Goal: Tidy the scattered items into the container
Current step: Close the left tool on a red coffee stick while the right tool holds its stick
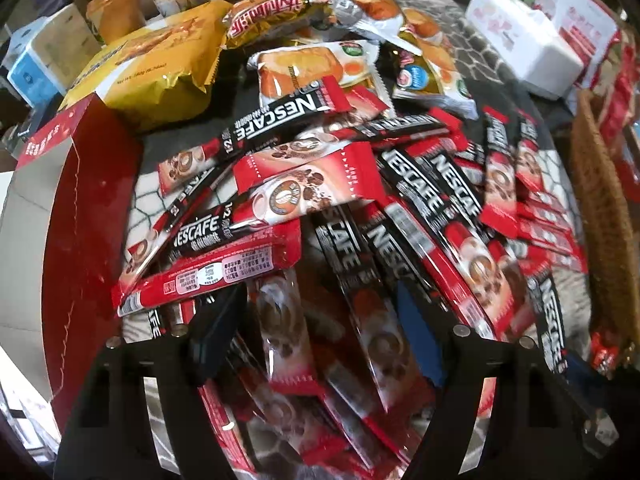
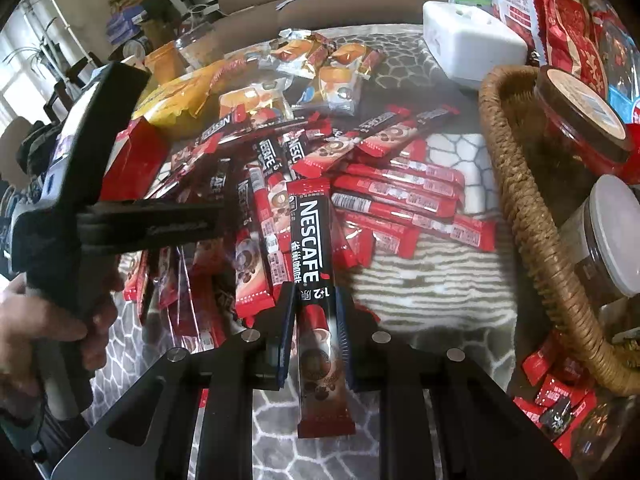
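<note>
Many red and black Nescafe coffee sachets (image 1: 352, 184) lie in a loose heap on the patterned tablecloth. My left gripper (image 1: 318, 312) hangs over the heap, pointing steeply down. Its jaws stand wide, and several sachets (image 1: 288, 320) lie between the fingers with no pad pressing on them. My right gripper (image 2: 315, 304) is shut on one sachet (image 2: 308, 240), which lies lengthwise along its fingers above the heap's near edge. A woven basket (image 2: 520, 184) stands to the right, and its rim shows in the left wrist view as the basket (image 1: 600, 208).
An opened red cardboard box (image 1: 88, 208) stands left of the heap. Behind the heap are a yellow bag (image 1: 160, 76), snack packets (image 1: 320, 68) and a white box (image 1: 520, 44). Two jars (image 2: 580, 128) sit in the basket. A hand (image 2: 44, 324) holds the left tool's handle.
</note>
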Action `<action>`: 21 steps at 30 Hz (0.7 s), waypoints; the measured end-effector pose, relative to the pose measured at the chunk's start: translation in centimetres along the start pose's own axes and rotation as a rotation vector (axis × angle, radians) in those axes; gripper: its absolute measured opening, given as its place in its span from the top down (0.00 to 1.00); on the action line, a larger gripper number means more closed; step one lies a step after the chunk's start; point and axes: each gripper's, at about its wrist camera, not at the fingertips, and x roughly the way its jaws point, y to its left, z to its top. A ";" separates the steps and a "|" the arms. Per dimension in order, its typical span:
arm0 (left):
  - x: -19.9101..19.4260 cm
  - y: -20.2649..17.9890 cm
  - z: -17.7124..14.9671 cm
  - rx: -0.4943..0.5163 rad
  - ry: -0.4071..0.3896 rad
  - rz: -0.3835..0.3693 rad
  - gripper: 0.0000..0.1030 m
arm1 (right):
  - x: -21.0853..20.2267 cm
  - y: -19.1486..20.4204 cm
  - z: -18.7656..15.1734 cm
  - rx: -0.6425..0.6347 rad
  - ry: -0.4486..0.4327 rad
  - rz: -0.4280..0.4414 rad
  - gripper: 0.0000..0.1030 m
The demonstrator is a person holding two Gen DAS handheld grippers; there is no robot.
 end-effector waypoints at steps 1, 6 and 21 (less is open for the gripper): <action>0.2 0.1 0.1 -0.001 0.003 -0.009 0.36 | 0.0 0.0 0.0 -0.003 0.000 -0.001 0.81; -0.2 0.6 0.2 0.006 -0.015 0.008 0.60 | 0.3 0.1 0.2 -0.001 0.003 0.006 0.81; -4.4 5.0 -3.3 -0.021 -0.009 -0.180 0.82 | -1.7 1.9 0.2 -0.017 -0.023 -0.001 0.81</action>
